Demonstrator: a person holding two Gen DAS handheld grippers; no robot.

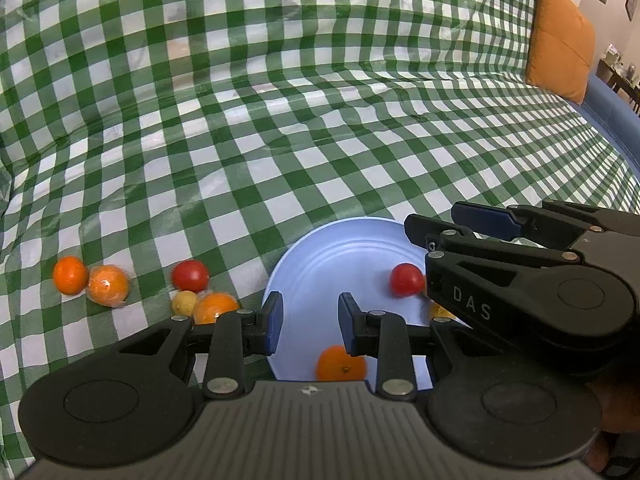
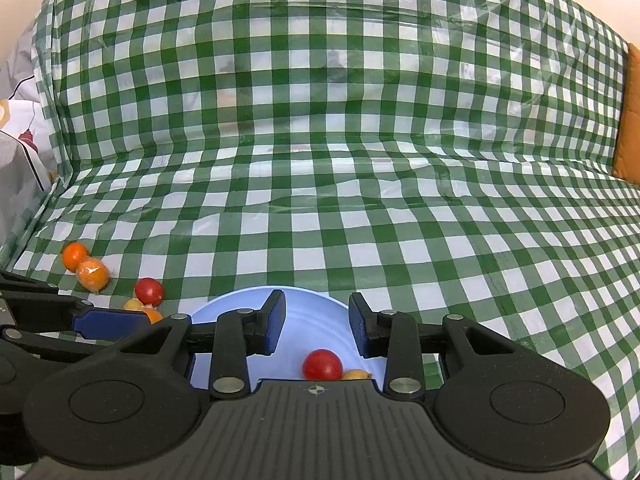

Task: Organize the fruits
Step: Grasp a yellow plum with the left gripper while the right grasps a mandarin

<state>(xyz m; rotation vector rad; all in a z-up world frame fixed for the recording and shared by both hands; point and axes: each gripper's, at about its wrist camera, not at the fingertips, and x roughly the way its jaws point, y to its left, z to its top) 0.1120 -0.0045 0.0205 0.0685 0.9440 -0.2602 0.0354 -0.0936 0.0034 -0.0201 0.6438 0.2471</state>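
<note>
A light blue plate [image 1: 320, 248] [image 2: 240, 300] lies on the checked cloth. In it are a red tomato [image 1: 406, 279] [image 2: 322, 364], an orange [image 1: 340, 364] and a yellowish fruit [image 2: 356, 374] half hidden. Left of the plate on the cloth lie two oranges [image 1: 70, 275] [image 1: 108, 285], one of them wrapped in film, another tomato [image 1: 190, 276], a small yellow fruit [image 1: 183, 302] and a third orange [image 1: 214, 307]. My left gripper [image 1: 310, 324] hovers over the plate's near left rim, open and empty. My right gripper [image 2: 318, 324] hangs over the plate's right side, open and empty.
A green and white checked plastic cloth [image 1: 320, 120] covers a sofa seat and backrest. An orange cushion [image 1: 560, 40] leans at the far right beside the blue sofa edge [image 1: 608, 108]. White printed fabric [image 2: 20, 140] shows at the far left.
</note>
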